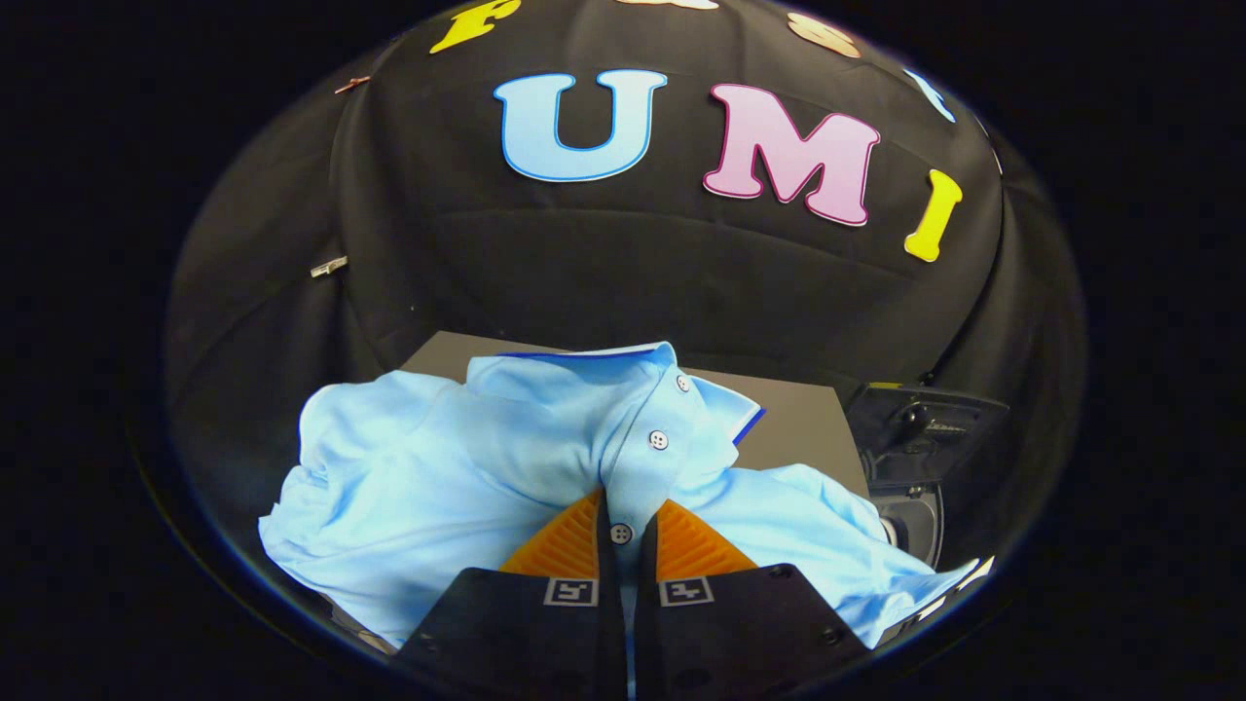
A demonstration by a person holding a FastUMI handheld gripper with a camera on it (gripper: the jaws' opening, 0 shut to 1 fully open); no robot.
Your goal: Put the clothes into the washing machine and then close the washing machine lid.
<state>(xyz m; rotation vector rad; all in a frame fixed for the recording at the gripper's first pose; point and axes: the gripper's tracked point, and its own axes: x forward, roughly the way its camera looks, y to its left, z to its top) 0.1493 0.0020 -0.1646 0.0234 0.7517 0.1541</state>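
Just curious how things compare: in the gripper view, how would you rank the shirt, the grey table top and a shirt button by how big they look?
1. Shirt, pinched between the gripper fingers; nearness enlarges it.
2. Table, mostly covered, so unsure.
3. Button.

Light blue polo shirt (438, 467) lies crumpled on grey flat top (798, 428). White buttons run down front strip. Collar stands up at far side, thin dark blue line on its edge. Cloth bunches in soft folds, spreads wide to both sides. Front strip with one button sits pinched between two fingers of gripper (623, 526), pulled up into ridge there. Dark machine (915, 438) with round opening sits just past shirt, to right; shirt edge lies near it, not inside.
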